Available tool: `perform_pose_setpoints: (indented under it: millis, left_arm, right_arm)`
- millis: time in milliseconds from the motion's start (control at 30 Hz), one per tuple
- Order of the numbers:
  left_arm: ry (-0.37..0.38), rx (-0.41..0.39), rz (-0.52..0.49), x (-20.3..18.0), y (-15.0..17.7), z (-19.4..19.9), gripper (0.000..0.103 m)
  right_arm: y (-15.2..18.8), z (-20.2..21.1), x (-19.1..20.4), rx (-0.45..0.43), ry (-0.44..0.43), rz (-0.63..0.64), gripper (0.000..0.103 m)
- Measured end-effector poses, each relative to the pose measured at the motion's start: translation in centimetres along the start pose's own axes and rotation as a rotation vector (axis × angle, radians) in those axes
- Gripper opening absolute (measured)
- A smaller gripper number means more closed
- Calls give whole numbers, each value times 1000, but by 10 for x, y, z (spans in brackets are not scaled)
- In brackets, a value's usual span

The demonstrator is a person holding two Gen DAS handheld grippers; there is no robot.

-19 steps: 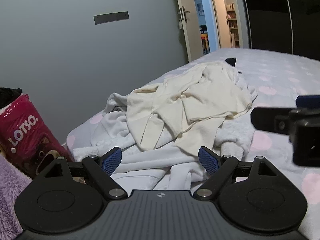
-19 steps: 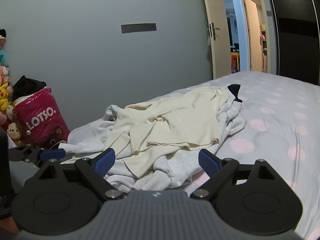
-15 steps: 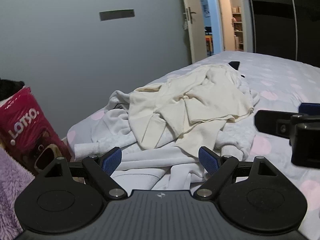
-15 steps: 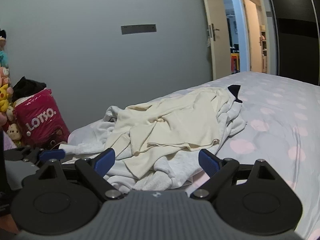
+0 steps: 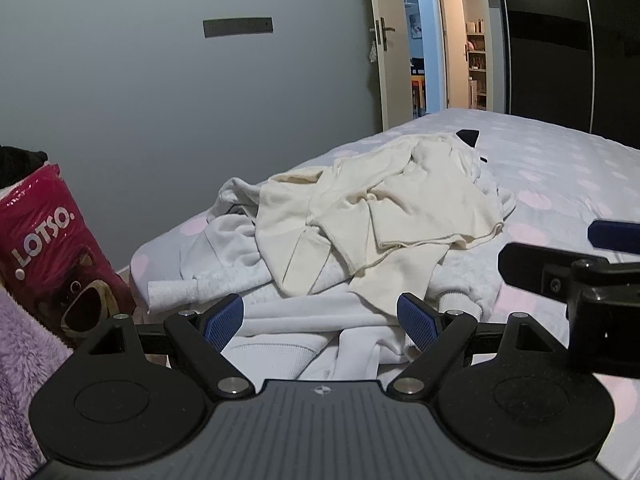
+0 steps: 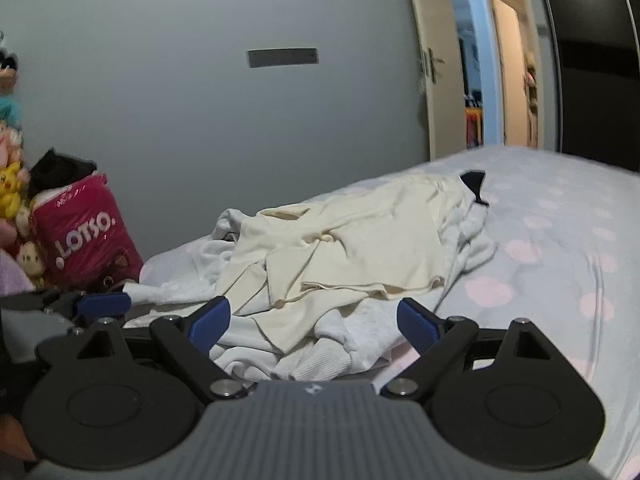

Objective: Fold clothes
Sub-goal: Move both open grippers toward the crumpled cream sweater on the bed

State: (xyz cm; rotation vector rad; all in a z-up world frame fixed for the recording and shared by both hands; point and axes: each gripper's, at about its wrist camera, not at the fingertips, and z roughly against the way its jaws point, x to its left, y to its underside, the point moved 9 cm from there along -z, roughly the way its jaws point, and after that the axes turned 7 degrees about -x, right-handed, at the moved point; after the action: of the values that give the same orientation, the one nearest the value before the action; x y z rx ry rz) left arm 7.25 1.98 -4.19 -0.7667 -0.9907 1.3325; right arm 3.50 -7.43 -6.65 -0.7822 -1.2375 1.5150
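Observation:
A crumpled pile of clothes lies on the bed: a cream garment (image 5: 384, 208) (image 6: 360, 248) on top of a white sweatshirt (image 5: 280, 320) (image 6: 328, 356), with a small black piece (image 5: 468, 136) (image 6: 474, 182) at the far end. My left gripper (image 5: 320, 320) is open, its blue pads just short of the near edge of the pile. My right gripper (image 6: 314, 320) is open too, hovering at the pile's near edge. Each gripper shows in the other's view: the right one (image 5: 592, 280) at the right, the left one (image 6: 80, 306) at the left.
The bed (image 6: 560, 264) has a pale sheet with pink dots, bare to the right of the pile. A red LOTSO bag (image 5: 48, 248) (image 6: 84, 236) and plush toys (image 6: 16, 200) stand at the left by the grey wall. An open door (image 5: 452, 48) is beyond.
Both views have shifted a little: the pile and the door sit further right in the left wrist view, and slightly nearer in the right wrist view. Both grippers stay open.

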Motion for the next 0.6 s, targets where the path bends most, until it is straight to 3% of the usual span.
perform_pose_setpoints:
  millis: [600]
  left_arm:
    - [-13, -3, 44, 8, -1, 2, 84]
  right_arm:
    - [5, -7, -6, 34, 13, -30, 92]
